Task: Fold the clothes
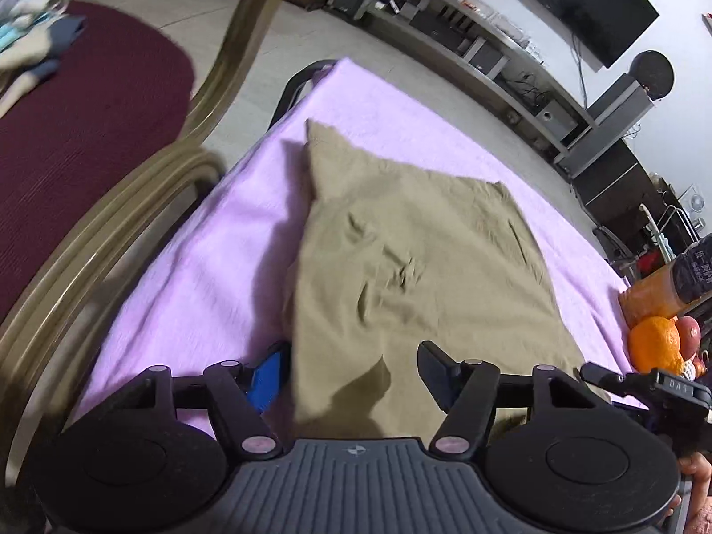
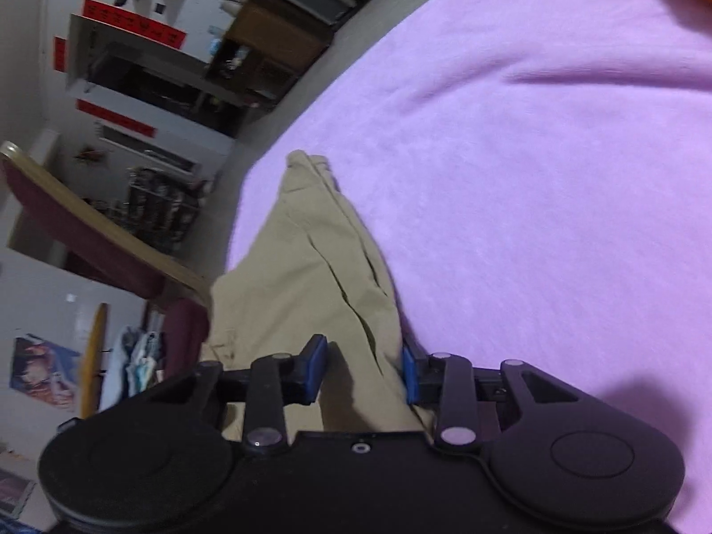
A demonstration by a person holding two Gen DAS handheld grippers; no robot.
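Khaki garment [image 1: 422, 267] of thin, matte woven cloth lies folded on the desk, which is draped in a soft, fleecy lilac cover [image 1: 187, 276]. Its surface is creased, with a small knot of wrinkles near the middle and a narrow pointed end reaching toward the far edge. In the right wrist view the same cloth [image 2: 302, 276] tapers to a bunched tip, with long seam lines running along it.

The left gripper [image 1: 351, 376] has its fingers [image 1: 267, 378] spread apart over the near edge of the garment, the blue-padded one on the lilac cover beside the cloth and the other above it; they press on nothing. The right gripper [image 2: 362, 371] has its blue pads set either side of a raised fold of the fabric; whether they pinch it I cannot tell.

A round orange [image 1: 656, 342] sits at the desk's right edge. A curved, glossy wooden chair frame [image 1: 133, 222] with a ribbed maroon cushion stands to the left.
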